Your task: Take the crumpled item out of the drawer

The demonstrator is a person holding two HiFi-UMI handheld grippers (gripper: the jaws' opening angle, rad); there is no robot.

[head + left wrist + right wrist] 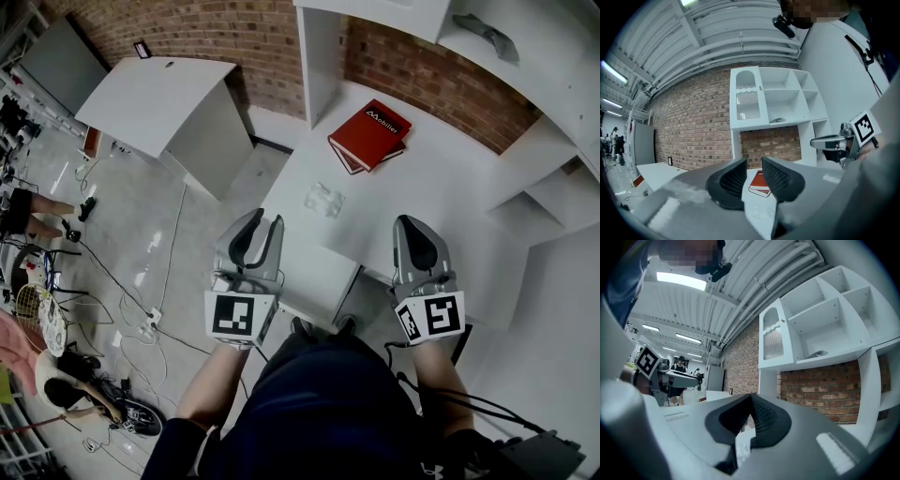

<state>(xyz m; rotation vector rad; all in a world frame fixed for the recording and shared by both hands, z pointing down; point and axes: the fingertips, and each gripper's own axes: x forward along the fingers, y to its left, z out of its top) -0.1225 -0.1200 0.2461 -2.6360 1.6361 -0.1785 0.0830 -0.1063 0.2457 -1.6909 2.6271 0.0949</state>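
1. While I stand at the white desk [441, 216], my left gripper [754, 176] is out in front on the left, held level. Its jaws are well apart with nothing between them, and I can see the desktop through the gap.
2. Moving right, there's the crumpled clear plastic piece [323, 199]. It lies on the open desktop ahead of both grippers, touching neither.
3. Further back and to the right, a red book [369, 134] lies flat on the desk, well apart from the crumpled clear plastic piece. It's no part of this job.
4. Over on the right, my right gripper [751, 401] has its jaws closed tip to tip and is holding nothing.
5. On progress, the crumpled clear plastic piece sits on top of the desk, not in a drawer. I can't make out any open drawer under the desk edge, so I'd judge the take-out done. At most a drawer check is left.
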